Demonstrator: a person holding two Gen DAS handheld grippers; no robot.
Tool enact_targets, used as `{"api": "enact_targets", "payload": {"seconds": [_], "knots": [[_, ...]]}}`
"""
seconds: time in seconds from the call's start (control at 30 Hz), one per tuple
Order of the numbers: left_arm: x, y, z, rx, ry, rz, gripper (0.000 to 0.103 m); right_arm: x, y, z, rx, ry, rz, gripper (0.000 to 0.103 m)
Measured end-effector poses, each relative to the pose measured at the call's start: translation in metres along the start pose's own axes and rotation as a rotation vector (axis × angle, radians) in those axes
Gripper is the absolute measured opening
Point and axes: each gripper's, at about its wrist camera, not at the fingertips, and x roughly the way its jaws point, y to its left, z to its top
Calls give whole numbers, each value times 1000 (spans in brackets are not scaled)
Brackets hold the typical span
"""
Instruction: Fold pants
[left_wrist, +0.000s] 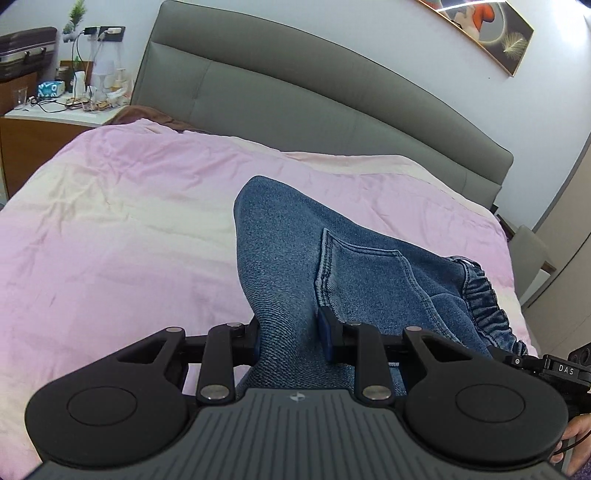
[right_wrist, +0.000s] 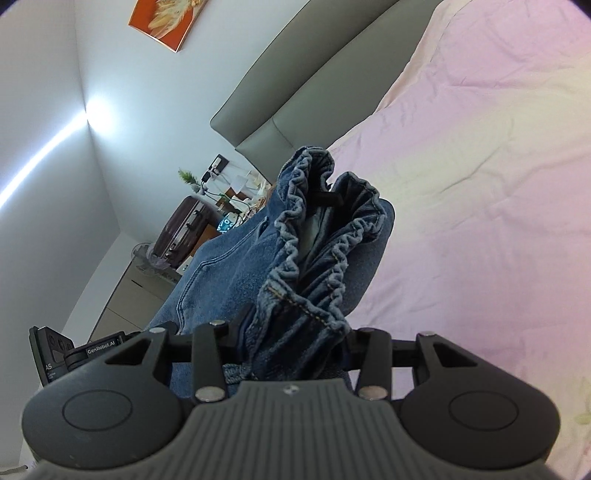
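A cluttered white bench (left_wrist: 55, 110) is seen at ten o'clock in the left wrist view, with a dark suitcase (left_wrist: 27, 50) stacked beyond it and cables hanging from a wall socket (left_wrist: 105, 31). A padded grey headboard (left_wrist: 295, 99) is curved across twelve o'clock, its surface smooth and seamed into panels. A framed picture (left_wrist: 491, 31) is hung on the pale wall at one o'clock. The bed (left_wrist: 110, 221) is covered by a pink sheet, soft and creased with fine wrinkles.

The pants (left_wrist: 332, 266), of blue denim with a coarse knitted grain, are held up above the bed at the centre, a stitched patch pocket facing the camera and the gathered elastic waistband falling towards four o'clock. The left tool (left_wrist: 290, 339) is clenched on a thick fold of the pants, the cloth pinched between its blue pads.

In the right wrist view, the room is tilted: the suitcase (right_wrist: 184, 229) is found at nine o'clock and the sheet is spread from one to five o'clock. The ruffled waistband (right_wrist: 314, 221) is bunched open at the centre, the dark lining visible inside. The right tool (right_wrist: 295, 343) is clamped on the waistband hem of the pants
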Motion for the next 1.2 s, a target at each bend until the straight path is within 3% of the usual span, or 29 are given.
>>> {"api": "enact_targets", "payload": {"seconds": [0.17,0.33,0.53,0.7,0.87,0.97,1.07,1.2], "knots": [[39,20,2,-15,7,13,31,63,-1,4,-24,34,-9,39],[84,56,-18,-59,61,10,31,116,-28,-4,-25,80,-53,39],[133,83,-68,-93,171,54,31,160,-86,-46,72,169,-111,40],[136,98,-101,-111,183,50,37,164,-127,-83,167,206,-133,44],[137,86,-102,-89,192,115,43,175,-131,-85,175,221,-164,50],[123,66,-96,-49,185,163,50,165,-124,-77,161,246,-181,65],[102,34,-97,33,153,221,50,139,-107,-72,52,209,-209,68],[69,-14,-111,101,137,199,48,104,-77,-70,-149,109,-281,63]]}}
